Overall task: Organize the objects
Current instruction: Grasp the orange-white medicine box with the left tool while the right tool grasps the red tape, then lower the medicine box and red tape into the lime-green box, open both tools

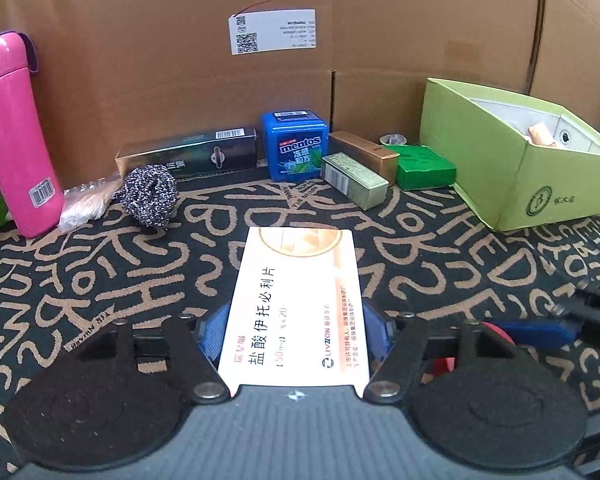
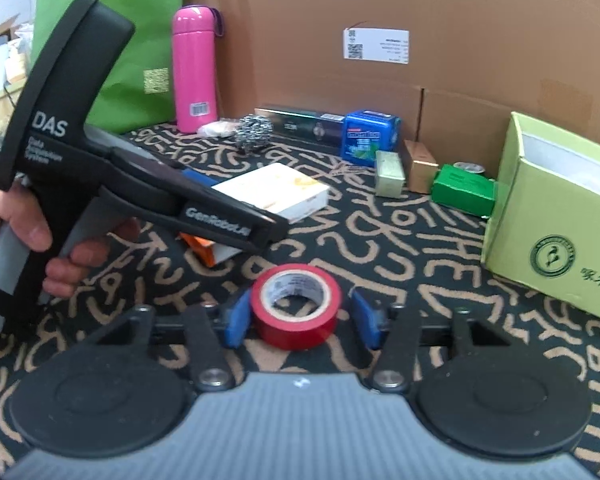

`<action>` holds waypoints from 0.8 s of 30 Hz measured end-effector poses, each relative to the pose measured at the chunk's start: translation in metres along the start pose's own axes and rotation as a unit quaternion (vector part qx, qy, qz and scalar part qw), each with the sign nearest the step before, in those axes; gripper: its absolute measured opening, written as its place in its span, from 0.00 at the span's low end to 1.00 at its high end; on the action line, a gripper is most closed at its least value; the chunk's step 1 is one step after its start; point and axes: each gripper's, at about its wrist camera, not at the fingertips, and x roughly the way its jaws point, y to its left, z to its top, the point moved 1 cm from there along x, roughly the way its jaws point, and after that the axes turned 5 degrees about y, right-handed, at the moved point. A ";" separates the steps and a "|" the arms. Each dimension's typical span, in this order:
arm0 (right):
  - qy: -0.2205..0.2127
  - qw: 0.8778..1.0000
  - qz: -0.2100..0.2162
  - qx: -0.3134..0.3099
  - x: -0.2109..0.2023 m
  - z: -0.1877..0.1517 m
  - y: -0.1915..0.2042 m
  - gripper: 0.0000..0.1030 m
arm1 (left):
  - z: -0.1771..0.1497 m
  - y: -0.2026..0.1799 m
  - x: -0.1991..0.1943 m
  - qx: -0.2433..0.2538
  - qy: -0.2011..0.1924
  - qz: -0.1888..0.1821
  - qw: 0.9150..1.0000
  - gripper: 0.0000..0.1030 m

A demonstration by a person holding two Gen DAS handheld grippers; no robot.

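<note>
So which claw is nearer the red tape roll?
Right. The right claw straddles the red tape roll, pads not visibly pressing; the left claw is beside it, around the white medicine box.

Your black cloth with tan scribbled lettering [image 2: 440, 264], red tape roll [image 2: 296, 306] near, white medicine box [image 2: 276, 192] left of centre, pink bottle [image 2: 192, 68] far left, lime-green open carton [image 2: 548, 216] right.

Black mat [image 1: 100, 264] with tan scribble lettering covers whole floor, 3 to 9 o'clock. Brown cardboard wall [image 1: 140, 60] stands along mat's far edge, 10 to 2 o'clock, vertical seam right of centre. White label [image 1: 272, 32] with QR codes stuck on wall at 12 o'clock, red thread at its top. Green bag [image 2: 140, 40] with white print upright at 11 o'clock in right wrist view. Blurred clutter [image 2: 4, 64] behind it, 10 o'clock.
</note>
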 end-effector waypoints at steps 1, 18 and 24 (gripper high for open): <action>-0.001 1.000 -0.002 0.000 -0.001 0.000 0.001 0.44 | -0.001 0.000 -0.001 0.001 0.001 -0.001 1.000 0.67; -0.108 0.983 -0.138 0.062 -0.106 0.015 -0.083 0.44 | 0.073 -0.083 -0.056 0.041 -0.089 -0.139 0.985 0.67; -0.137 0.960 -0.228 0.083 -0.123 0.029 -0.138 0.44 | 0.121 -0.133 -0.037 0.041 -0.107 -0.162 0.980 0.67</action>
